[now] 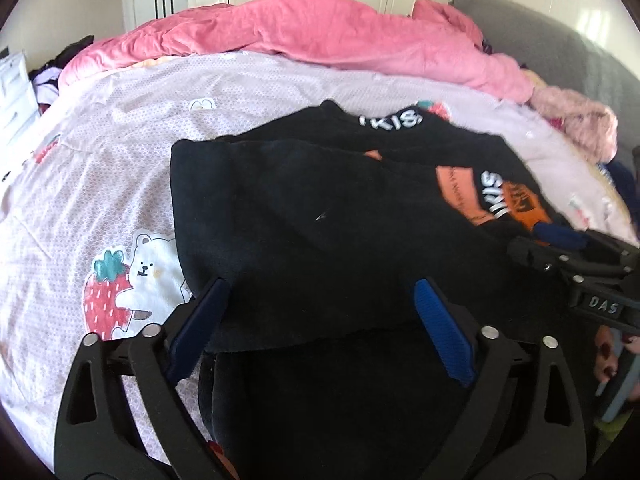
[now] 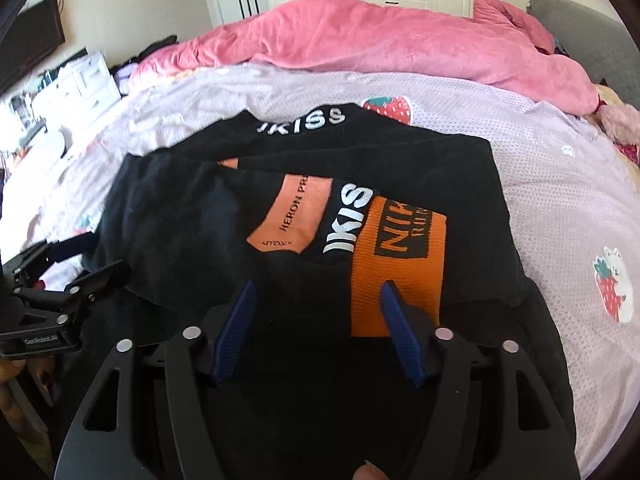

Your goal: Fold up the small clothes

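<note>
1. My left gripper (image 1: 320, 320) and right gripper (image 2: 318, 328) stood spread at the bottom of each frame, pads off the cloth.
2. The black garment (image 2: 304, 208) lay mid-frame on the bedsheet (image 2: 560, 184), partly folded; I judged a fold just released, so regripping an edge came next.
3. Readable: "IKISS", "HERON PR", "NIK".
4. The pink duvet (image 2: 400, 36) lay top of frame.
</note>
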